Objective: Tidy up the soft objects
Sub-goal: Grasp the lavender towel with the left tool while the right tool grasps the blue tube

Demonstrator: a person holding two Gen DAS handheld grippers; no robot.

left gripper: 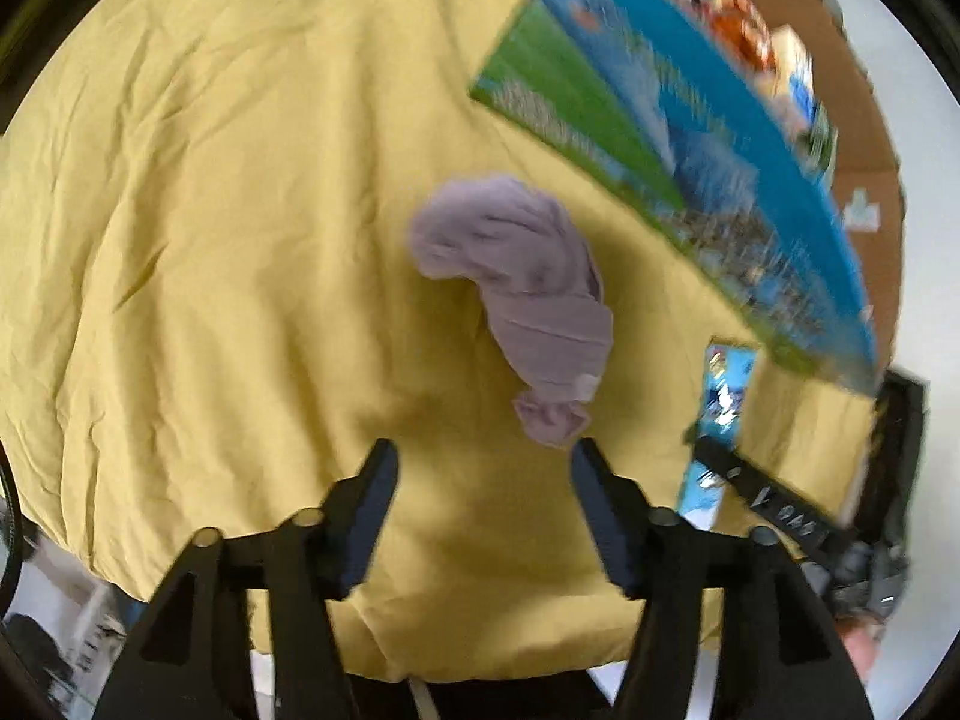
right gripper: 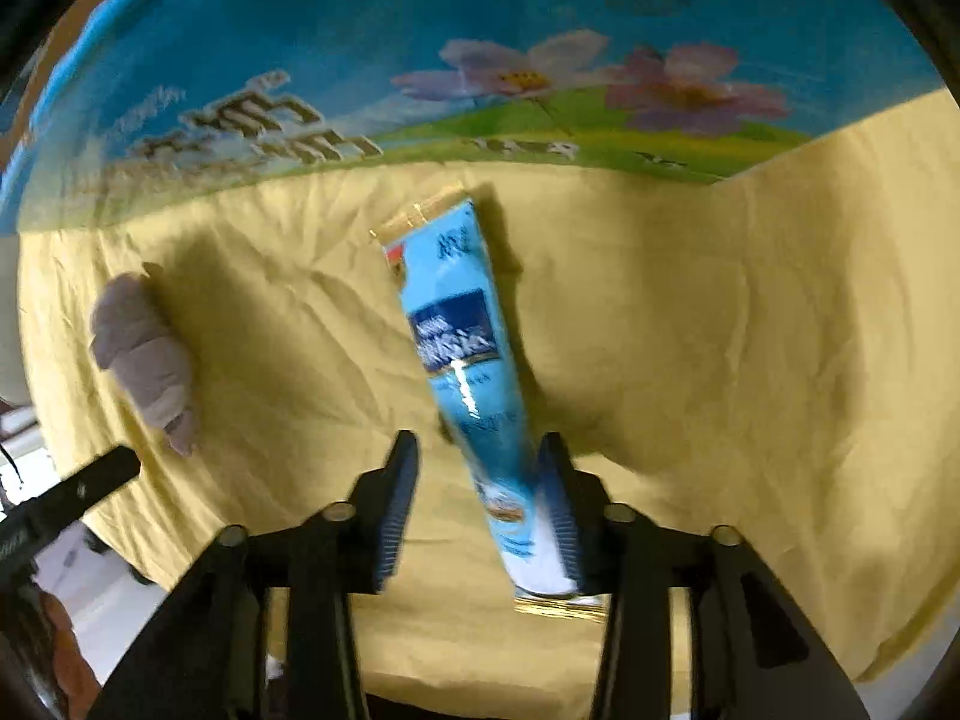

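My left tongs [left gripper: 483, 459] hang spread just short of the lilac sock [left gripper: 522, 294]. My right tongs [right gripper: 480, 456] stand spread around the blue tube [right gripper: 465, 360], near the printed box [right gripper: 420, 60]. Next, I'd judge, closing on each.

No text can be read with certainty. The printed box [right gripper: 420, 60] carries large dark characters on its side, left of the painted flowers, but blur leaves them illegible. The blue tube [right gripper: 462, 354] bears a dark blue label panel with white lettering, also smeared, and a small white mark on the cardboard [left gripper: 864, 213] behind the box cannot be made out.
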